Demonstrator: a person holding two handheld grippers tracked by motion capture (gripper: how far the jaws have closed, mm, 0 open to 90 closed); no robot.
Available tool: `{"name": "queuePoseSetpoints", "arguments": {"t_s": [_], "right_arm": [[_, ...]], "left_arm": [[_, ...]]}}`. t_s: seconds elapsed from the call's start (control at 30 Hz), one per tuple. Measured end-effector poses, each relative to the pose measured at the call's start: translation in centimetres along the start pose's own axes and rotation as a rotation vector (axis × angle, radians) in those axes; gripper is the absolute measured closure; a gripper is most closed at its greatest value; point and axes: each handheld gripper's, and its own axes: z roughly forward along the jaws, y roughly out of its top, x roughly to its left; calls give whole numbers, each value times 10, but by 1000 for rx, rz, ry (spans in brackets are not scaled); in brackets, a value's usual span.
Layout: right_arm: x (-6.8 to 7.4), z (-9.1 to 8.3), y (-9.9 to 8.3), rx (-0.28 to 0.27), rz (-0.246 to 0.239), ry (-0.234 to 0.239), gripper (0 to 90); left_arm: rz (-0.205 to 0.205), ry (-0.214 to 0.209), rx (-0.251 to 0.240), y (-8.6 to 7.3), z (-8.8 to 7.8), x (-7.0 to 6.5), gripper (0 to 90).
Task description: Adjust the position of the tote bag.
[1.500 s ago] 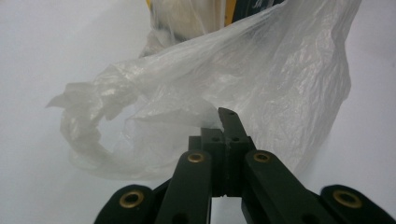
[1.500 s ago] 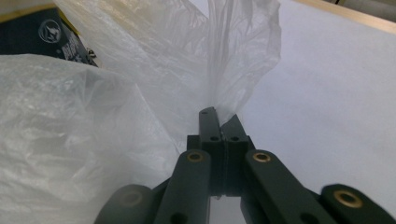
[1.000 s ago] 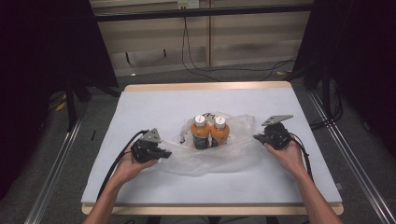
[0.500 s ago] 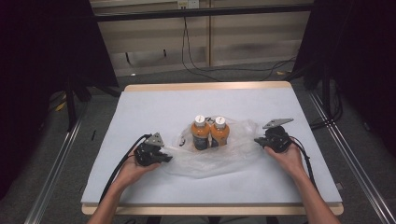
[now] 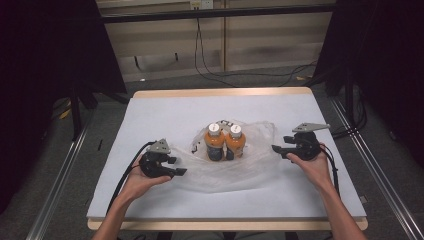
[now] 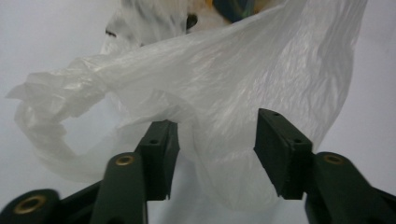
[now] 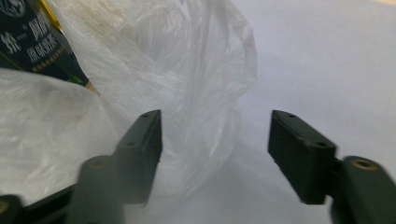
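Note:
Two orange bottles (image 5: pixel 225 143) with white caps stand side by side inside a clear plastic bag (image 5: pixel 220 170) at the middle of the white table. My left gripper (image 5: pixel 179 166) lies at the bag's left edge. Its jaws have just been opening, and loose bag film (image 6: pixel 224 93) hangs between the open left gripper (image 6: pixel 215 123) without being pressed. My right gripper (image 5: pixel 277 151) sits at the bag's right edge. Its jaws have also just been opening, and the right gripper (image 7: pixel 215 116) stands open with the bag's edge (image 7: pixel 196 93) beside one jaw. A dark bottle label (image 7: pixel 28 42) shows through the film.
The white table top (image 5: pixel 165 115) has a wooden rim (image 5: pixel 220 93) at the far side. Dark curtains stand left and right, and cables (image 5: pixel 210 65) run over the floor behind the table. Metal rails (image 5: pixel 65 170) flank the table.
Both grippers' jaws have gone from shut on the bag's edges to open, letting the film go slack. The hands have stayed nearly in place.

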Motion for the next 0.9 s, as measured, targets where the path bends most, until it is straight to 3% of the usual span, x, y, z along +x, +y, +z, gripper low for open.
{"name": "queuePoseSetpoints", "arguments": {"t_s": [0.2,0.33,0.53,0.57,0.67,0.7,0.87,0.9], "right_arm": [[0,-18,10,-87,15,22,265],[3,-23,16,-111,11,42,268],[10,-30,25,-136,-16,89,359],[12,-32,27,-136,-18,98,381],[19,-33,33,-134,-47,125,448],[22,-32,35,-132,-58,136,468],[34,-26,42,-116,-98,182,566],[38,-21,47,-107,-119,202,624]], "left_arm": [[-35,-20,-86,3,-20,4,393],[-72,-15,-150,2,-36,10,379],[-73,7,-230,3,-59,12,422],[-69,19,-261,4,-66,11,441],[-59,24,-278,7,-68,9,522],[-35,18,-281,12,-65,7,549],[7,-3,-251,29,-49,6,646],[13,-11,-241,37,-40,5,673]]}}
